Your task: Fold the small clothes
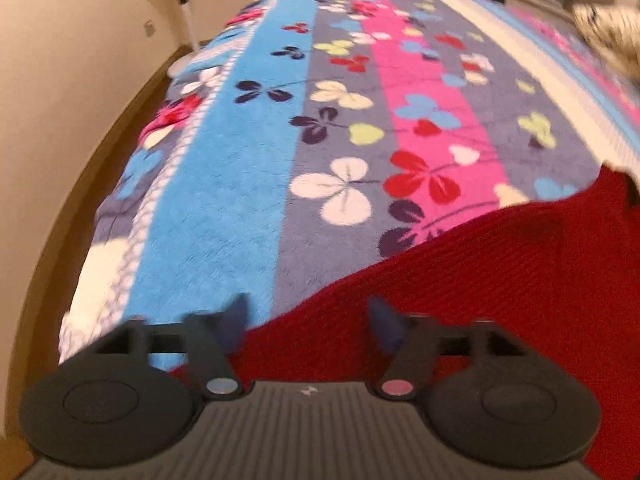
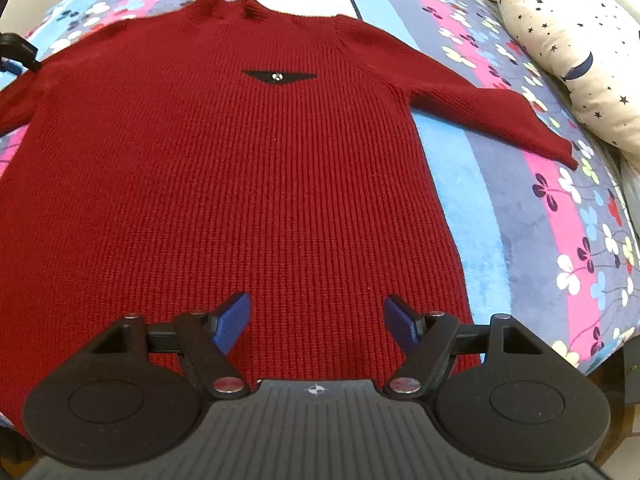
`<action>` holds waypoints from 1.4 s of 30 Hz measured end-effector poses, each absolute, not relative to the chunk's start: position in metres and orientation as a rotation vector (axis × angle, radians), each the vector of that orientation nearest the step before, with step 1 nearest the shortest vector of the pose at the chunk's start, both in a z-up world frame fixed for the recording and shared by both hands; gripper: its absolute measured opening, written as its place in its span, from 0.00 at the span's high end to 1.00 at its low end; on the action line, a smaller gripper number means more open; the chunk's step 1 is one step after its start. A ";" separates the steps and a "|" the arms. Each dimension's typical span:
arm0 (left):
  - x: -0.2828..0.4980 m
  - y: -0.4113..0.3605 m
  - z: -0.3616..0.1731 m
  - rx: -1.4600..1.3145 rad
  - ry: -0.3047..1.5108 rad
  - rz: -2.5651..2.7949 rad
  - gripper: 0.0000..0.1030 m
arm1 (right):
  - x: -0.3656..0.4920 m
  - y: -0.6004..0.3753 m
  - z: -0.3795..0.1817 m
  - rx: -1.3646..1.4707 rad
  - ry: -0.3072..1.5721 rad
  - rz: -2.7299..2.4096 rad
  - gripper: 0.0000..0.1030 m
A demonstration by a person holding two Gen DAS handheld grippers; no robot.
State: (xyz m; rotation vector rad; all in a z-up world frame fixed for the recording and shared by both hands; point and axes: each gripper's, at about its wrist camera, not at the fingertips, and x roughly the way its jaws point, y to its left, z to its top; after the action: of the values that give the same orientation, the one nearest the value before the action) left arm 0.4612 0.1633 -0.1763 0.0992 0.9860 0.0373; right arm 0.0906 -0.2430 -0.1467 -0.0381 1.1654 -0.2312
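A dark red knit sweater [image 2: 224,168] lies flat, front up, on a flowered blanket [image 2: 520,216]. Its collar is at the far end, a black triangular patch [image 2: 278,76] is on the chest, and its right sleeve [image 2: 488,112] is spread out. My right gripper [image 2: 316,320] is open and empty, hovering over the sweater's lower hem. My left gripper [image 1: 306,320] is open and empty over an edge of the sweater [image 1: 500,288]. It also shows in the right wrist view [image 2: 14,54], at the sweater's left sleeve.
A cream pillow with dark stars and moons [image 2: 568,48] lies along the right side of the blanket. The striped flowered blanket [image 1: 320,120] stretches far ahead of the left gripper. A beige wall [image 1: 60,60] and a wooden floor strip run along its left.
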 end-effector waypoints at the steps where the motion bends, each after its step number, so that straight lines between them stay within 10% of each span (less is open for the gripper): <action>1: 0.451 0.167 -0.166 0.072 0.961 0.041 0.20 | 0.090 -0.244 -0.146 -0.031 1.158 -0.230 0.27; 12: 0.259 0.144 -0.077 -0.014 0.916 -0.066 0.00 | 0.071 -0.253 -0.113 0.124 1.032 -0.214 0.27; 25: 0.144 0.086 -0.062 -0.043 1.004 0.016 0.00 | 0.035 -0.415 -0.072 0.414 0.712 -0.423 0.25; 31: 0.150 0.046 -0.062 -0.035 1.074 0.064 0.00 | 0.091 -0.579 -0.124 0.690 0.626 -0.617 0.45; 42: 0.186 -0.013 -0.076 0.100 1.147 0.140 0.00 | 0.208 -0.701 -0.238 1.036 0.637 -0.820 0.43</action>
State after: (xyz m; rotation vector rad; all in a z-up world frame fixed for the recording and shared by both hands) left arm 0.1856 -0.0131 -0.0759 0.0998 1.1470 0.1395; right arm 0.2082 -0.7011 -0.2380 1.0364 0.6374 -0.8199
